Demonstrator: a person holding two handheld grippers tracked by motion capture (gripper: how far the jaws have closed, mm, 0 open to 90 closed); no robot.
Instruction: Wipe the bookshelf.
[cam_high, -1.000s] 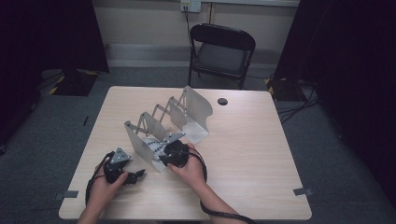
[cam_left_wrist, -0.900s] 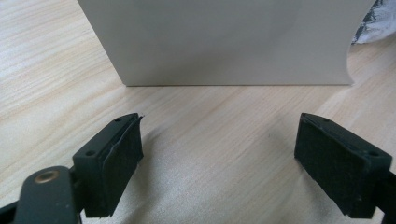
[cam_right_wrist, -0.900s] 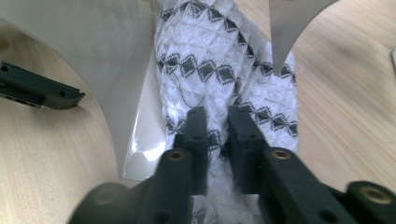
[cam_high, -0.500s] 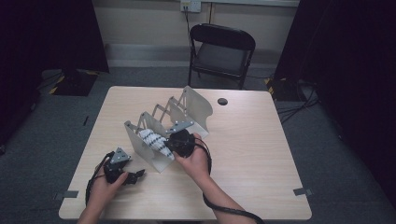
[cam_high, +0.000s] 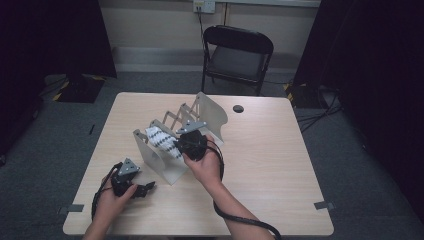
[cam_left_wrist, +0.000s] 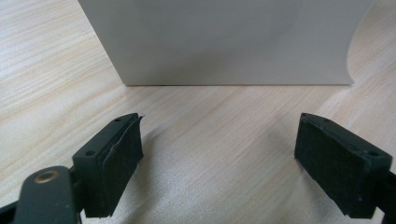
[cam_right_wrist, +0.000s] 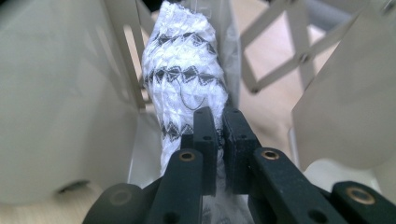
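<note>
Right gripper (cam_right_wrist: 219, 122) pinches a white knitted cloth (cam_right_wrist: 184, 74) with black diamond bands, its 2 jaws pressed together on the fabric, between 2 plates of the white accordion rack (cam_high: 165, 160). Left gripper (cam_left_wrist: 219, 154) rests spread on the woodgrain table (cam_high: 280, 150), facing the rack's smooth end plate.

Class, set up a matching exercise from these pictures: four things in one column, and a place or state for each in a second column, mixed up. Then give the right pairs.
1 right gripper
2 left gripper
3 folding chair
4 expanding rack

a behind the table
b jaws apart, nothing between them
c standing on the table
d shut on the patterned cloth

Pairs: 1-d, 2-b, 3-a, 4-c
</note>
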